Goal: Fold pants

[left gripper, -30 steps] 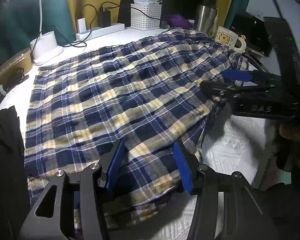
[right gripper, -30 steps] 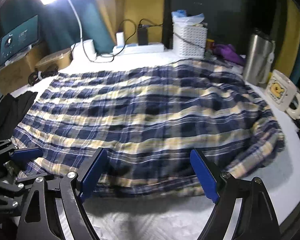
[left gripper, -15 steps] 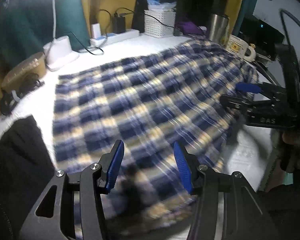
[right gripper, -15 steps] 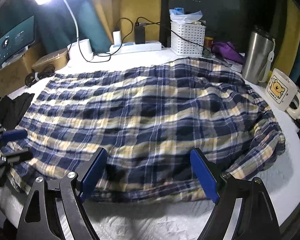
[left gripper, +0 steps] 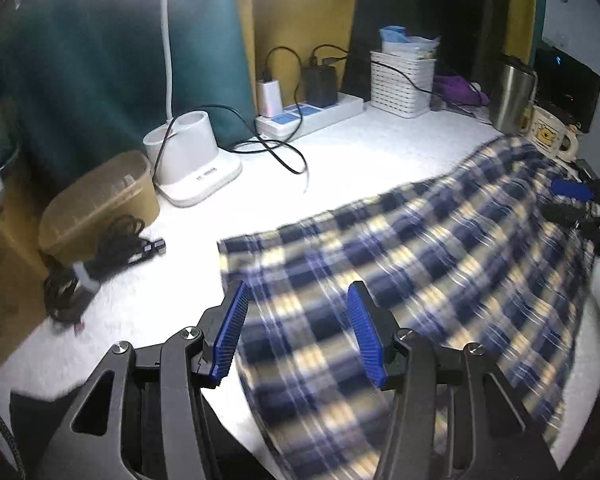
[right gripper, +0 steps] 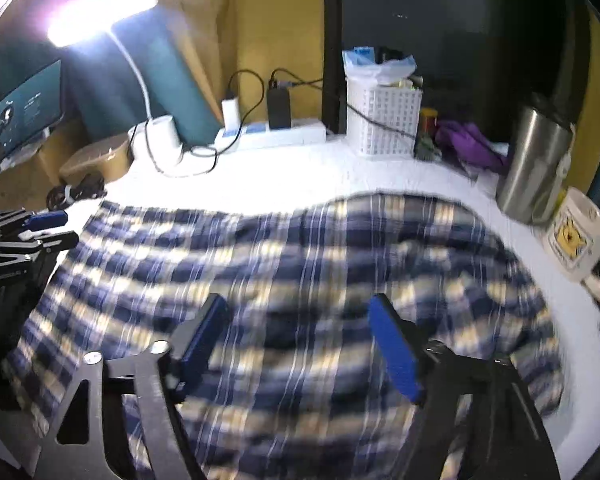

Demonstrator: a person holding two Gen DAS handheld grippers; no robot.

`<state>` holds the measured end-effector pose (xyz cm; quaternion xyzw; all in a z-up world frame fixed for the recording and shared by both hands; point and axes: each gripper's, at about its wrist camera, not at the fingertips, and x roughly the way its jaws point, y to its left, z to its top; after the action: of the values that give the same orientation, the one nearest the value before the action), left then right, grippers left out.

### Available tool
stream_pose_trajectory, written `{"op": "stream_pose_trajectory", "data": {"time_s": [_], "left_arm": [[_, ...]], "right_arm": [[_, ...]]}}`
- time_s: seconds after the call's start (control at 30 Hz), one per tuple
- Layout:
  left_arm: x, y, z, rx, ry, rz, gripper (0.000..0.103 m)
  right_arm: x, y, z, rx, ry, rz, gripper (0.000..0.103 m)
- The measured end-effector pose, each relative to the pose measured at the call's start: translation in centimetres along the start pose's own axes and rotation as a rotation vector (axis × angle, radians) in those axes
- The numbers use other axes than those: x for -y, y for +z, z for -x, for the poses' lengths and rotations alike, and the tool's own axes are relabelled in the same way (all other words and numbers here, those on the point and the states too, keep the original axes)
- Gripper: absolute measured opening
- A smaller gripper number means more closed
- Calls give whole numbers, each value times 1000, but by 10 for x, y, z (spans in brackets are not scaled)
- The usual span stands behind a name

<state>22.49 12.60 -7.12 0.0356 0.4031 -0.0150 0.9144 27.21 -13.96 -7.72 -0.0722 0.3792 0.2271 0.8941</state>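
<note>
The plaid pants point(left gripper: 440, 280) lie spread on the white bed surface point(left gripper: 340, 160), blurred in both views. Their far edge runs from a corner near the left gripper point(left gripper: 296, 332) up toward the mug point(left gripper: 548, 136) at the right; beyond that edge a broad band of bare white cloth reaches to the power strip point(left gripper: 312, 114) and white basket point(left gripper: 402, 84). The left gripper hangs over the cloth's left end with its blue pads spread apart, nothing between them. The right gripper point(right gripper: 300, 340) hovers above the middle of the pants, its jaws also wide and empty. On the right side the cloth bunches near the mug and steel tumbler point(right gripper: 536, 168), leaving little room. To the left, a lamp base point(left gripper: 192, 160), brown box point(left gripper: 100, 200) and black cable bundle point(left gripper: 96, 264) crowd the bed's margin.
</note>
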Motion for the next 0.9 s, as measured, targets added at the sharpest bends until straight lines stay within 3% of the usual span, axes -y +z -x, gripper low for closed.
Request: {"op": "stream_pose_trajectory", "data": {"time_s": [0.1, 0.33, 0.43, 0.53, 0.6, 0.73, 0.9], "left_arm": [[-16, 9, -19, -8, 9, 15, 52], [-38, 16, -53, -14, 18, 47, 52], [-42, 18, -59, -13, -2, 57, 52], [-41, 18, -66, -41, -10, 48, 51], [-40, 17, -76, -85, 0, 46, 34], [-44, 17, -76, -74, 5, 68, 22], [-55, 18, -75, -73, 40, 124, 22]], "right_arm": [[11, 19, -9, 10, -12, 9, 65], [17, 49, -45, -36, 0, 81, 65], [8, 49, -72, -105, 57, 128, 65], [1, 45, -94, -168, 52, 178, 65], [2, 44, -109, -201, 35, 193, 65], [7, 51, -119, -186, 3, 154, 65], [9, 57, -123, -166, -64, 122, 65]]}}
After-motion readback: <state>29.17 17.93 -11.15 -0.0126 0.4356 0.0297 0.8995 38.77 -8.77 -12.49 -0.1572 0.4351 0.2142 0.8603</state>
